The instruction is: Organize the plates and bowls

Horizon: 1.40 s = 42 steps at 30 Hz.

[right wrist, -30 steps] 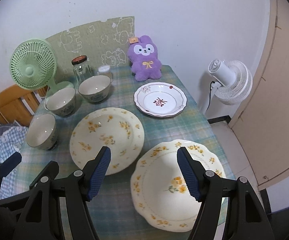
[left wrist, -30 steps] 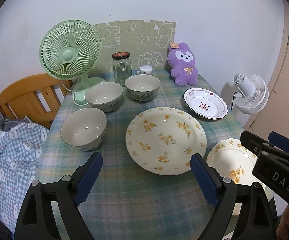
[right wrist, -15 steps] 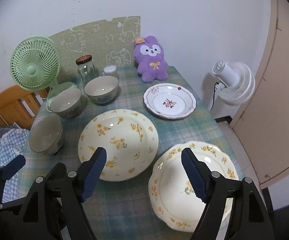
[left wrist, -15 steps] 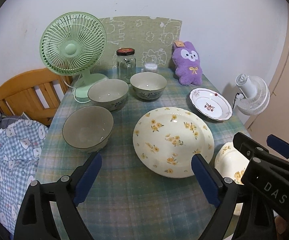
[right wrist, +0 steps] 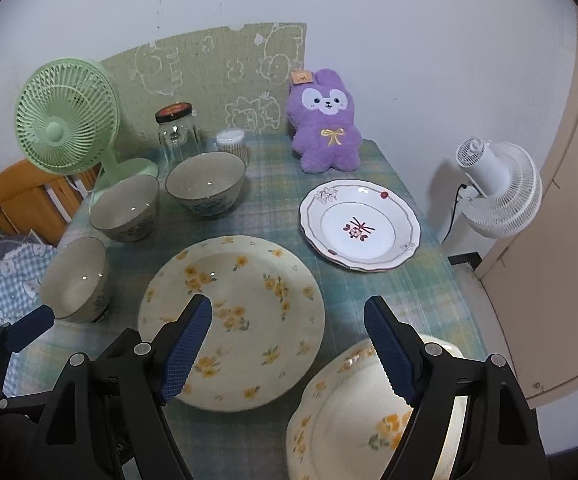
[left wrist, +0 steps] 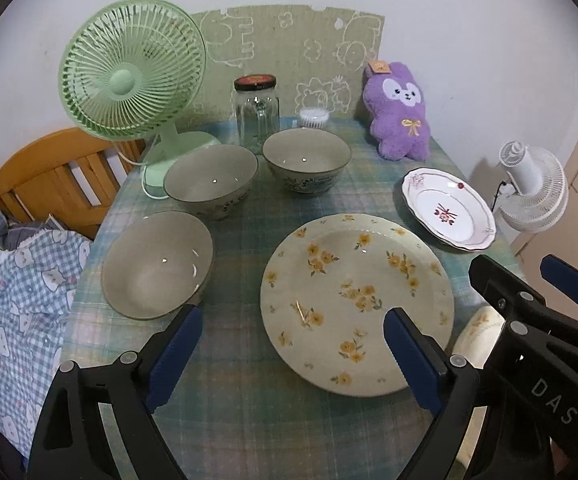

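Three grey-green bowls stand at the table's left: near point(left wrist: 157, 268), middle point(left wrist: 211, 178) and far point(left wrist: 307, 158). A large yellow-flowered plate point(left wrist: 353, 280) lies in the centre. Behind it to the right is a white plate with a red flower point(left wrist: 447, 208). A scalloped yellow-flowered plate point(right wrist: 349, 412) sits at the near right corner. My left gripper point(left wrist: 293, 320) hangs open between the near bowl and the large plate, its right finger over the plate's rim. My right gripper point(right wrist: 289, 306) hangs open over the large plate point(right wrist: 241, 280) and the scalloped plate, gripping nothing.
Along the back wall are a green desk fan point(left wrist: 129, 68), a glass jar point(left wrist: 256, 112), a small white container point(left wrist: 313, 117) and a purple plush rabbit point(left wrist: 401, 112). A wooden chair point(left wrist: 49, 176) and checked cloth point(left wrist: 9, 300) lie left; a white fan point(right wrist: 497, 192) stands right.
Both grippers have come forward and lower toward the table, so the dishes look larger and nearer. The right gripper's jaws have spread a little wider. No dish has moved.
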{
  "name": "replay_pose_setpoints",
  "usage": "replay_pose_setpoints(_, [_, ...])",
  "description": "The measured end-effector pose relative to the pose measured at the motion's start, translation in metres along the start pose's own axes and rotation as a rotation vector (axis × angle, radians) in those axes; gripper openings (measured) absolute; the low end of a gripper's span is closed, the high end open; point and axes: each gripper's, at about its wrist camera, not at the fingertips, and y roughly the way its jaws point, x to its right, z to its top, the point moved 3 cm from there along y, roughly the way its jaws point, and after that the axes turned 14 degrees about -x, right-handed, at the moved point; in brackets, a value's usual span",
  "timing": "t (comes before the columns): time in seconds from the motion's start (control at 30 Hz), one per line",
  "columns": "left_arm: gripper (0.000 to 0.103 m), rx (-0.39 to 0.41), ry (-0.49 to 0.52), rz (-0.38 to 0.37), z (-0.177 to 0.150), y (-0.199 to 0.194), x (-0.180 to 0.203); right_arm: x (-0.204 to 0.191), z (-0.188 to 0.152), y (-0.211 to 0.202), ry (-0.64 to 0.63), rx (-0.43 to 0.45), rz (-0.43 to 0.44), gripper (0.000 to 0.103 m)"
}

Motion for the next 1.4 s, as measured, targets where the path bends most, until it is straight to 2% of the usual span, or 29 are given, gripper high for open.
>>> replay_pose_setpoints(0.33, [0.092,-0.038,-0.052,0.035,0.019,0.041,0.002,0.008,0.021,0.045,-0.04,-0.051,0.031,0.081])
replay_pose_setpoints(0.43, [0.09,-0.019,-0.055,0.032,0.022,0.047,0.003,0.009,0.024,0.056,-0.04,-0.059,0.044,0.081])
replay_pose_setpoints(0.67, [0.091,-0.024,-0.054,0.034,0.026,0.068,0.006,0.01,0.03,0.079,-0.058,-0.076,0.031,0.081])
replay_pose_setpoints(0.8, [0.091,-0.027,-0.074,0.004,0.028,0.079,0.005,0.012,0.033,0.092,-0.051,-0.087,0.035,0.081])
replay_pose_setpoints(1.17, [0.09,-0.07,-0.102,0.04,0.03,0.104,0.002,0.013,0.039,0.123,-0.053,-0.135,0.032,0.081])
replay_pose_setpoints(1.4, [0.075,-0.118,-0.109,0.017,0.031,0.118,0.001,0.013,0.04,0.138,-0.06,-0.163,0.028,0.08])
